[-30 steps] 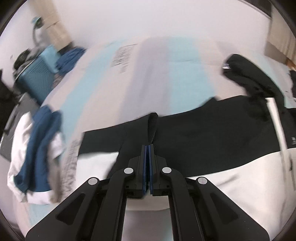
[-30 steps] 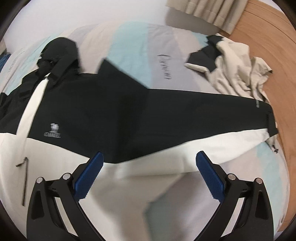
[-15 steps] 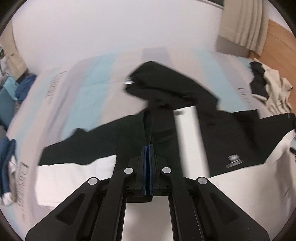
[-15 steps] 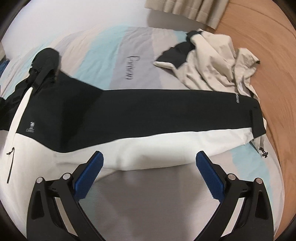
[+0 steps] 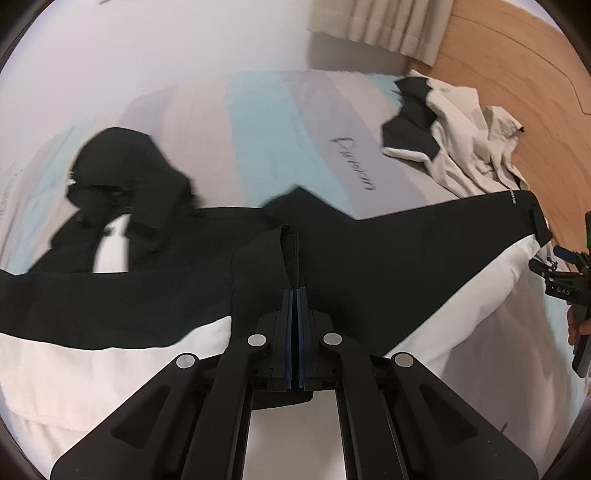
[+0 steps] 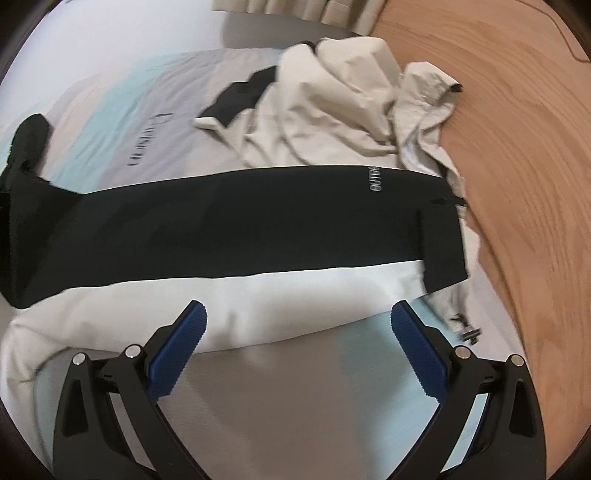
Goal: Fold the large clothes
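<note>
A black and white jacket (image 5: 406, 266) lies spread on the bed, its black hood (image 5: 122, 173) at the far left. My left gripper (image 5: 294, 295) is shut on a fold of the jacket's black sleeve and holds it over the jacket's body. In the right wrist view the jacket's other sleeve (image 6: 258, 229) stretches across the bed, its cuff (image 6: 439, 243) near the right edge. My right gripper (image 6: 297, 325) is open and empty, just in front of the sleeve's white lower edge. It also shows at the right edge of the left wrist view (image 5: 569, 280).
A crumpled beige and black garment (image 6: 332, 107) lies on the bed beyond the sleeve; it also shows in the left wrist view (image 5: 461, 147). The striped bedsheet (image 6: 122, 122) carries dark lettering. A wooden floor (image 6: 517, 147) runs along the bed's right side. Curtains (image 5: 388, 22) hang at the back.
My left gripper has carried the black sleeve fold rightward across the jacket. My right gripper has moved right along the other sleeve toward its cuff, staying open.
</note>
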Demonstrator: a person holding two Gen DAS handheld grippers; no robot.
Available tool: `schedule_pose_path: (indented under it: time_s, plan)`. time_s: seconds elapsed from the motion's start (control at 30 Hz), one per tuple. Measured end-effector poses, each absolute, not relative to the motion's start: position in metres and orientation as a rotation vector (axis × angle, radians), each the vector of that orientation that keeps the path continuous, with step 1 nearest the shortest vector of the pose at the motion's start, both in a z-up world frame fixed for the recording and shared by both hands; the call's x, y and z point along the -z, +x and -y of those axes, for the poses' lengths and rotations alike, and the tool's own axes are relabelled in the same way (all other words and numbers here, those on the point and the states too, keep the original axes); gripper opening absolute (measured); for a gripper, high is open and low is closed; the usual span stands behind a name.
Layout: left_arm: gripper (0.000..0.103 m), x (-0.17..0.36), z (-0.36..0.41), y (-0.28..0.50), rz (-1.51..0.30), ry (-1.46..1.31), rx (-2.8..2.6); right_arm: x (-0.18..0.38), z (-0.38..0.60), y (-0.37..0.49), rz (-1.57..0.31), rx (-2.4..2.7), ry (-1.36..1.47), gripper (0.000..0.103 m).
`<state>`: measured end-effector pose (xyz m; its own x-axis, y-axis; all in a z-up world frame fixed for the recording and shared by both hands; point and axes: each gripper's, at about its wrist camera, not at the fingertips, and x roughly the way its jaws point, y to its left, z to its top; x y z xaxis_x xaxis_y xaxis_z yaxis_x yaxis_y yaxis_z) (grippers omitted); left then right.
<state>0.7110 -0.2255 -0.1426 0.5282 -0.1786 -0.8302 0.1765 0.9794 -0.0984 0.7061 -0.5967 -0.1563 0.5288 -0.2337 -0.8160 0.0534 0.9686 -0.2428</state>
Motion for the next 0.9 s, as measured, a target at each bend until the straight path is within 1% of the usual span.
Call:
schedule_pose_path:
  time_s: [0.23,0.53,0.57,0.63,0.7,0.73,0.8,0.87,0.9]
  plan:
    - [0.0,0.155,0.263,0.719,-1.014,0.009,0.236,0.161,0.641,0.712,-1.005,0.216,-0.184,0.096]
    - [0.0,0.186,0.308,0.727,-1.051,0.039,0.271,0.16,0.695,0.715,-1.006,0.233,-0.126,0.095]
    - [0.0,0.189,0.31,0.729,-1.055,0.039,0.271,0.159,0.706,0.716,-1.008,0.24,-0.105,0.093]
    - [0.0,0.196,0.314,0.732,-1.065,0.038,0.268,0.159,0.727,0.721,-1.023,0.236,-0.056,0.084]
    - [0.0,0.2,0.317,0.735,-1.067,0.047,0.266,0.158,0.741,0.725,-1.032,0.224,-0.026,0.079]
    - [0.0,0.203,0.318,0.736,-1.068,0.054,0.266,0.158,0.747,0.728,-1.036,0.221,-0.013,0.074]
    - [0.001,0.206,0.321,0.738,-1.071,0.065,0.264,0.157,0.754,0.732,-1.044,0.214,0.008,0.071]
    - [0.005,0.208,0.322,0.738,-1.069,0.078,0.249,0.156,0.758,0.737,-1.043,0.199,0.023,0.064]
    - [0.006,0.207,0.321,0.738,-1.063,0.082,0.238,0.156,0.759,0.74,-1.043,0.195,0.032,0.062]
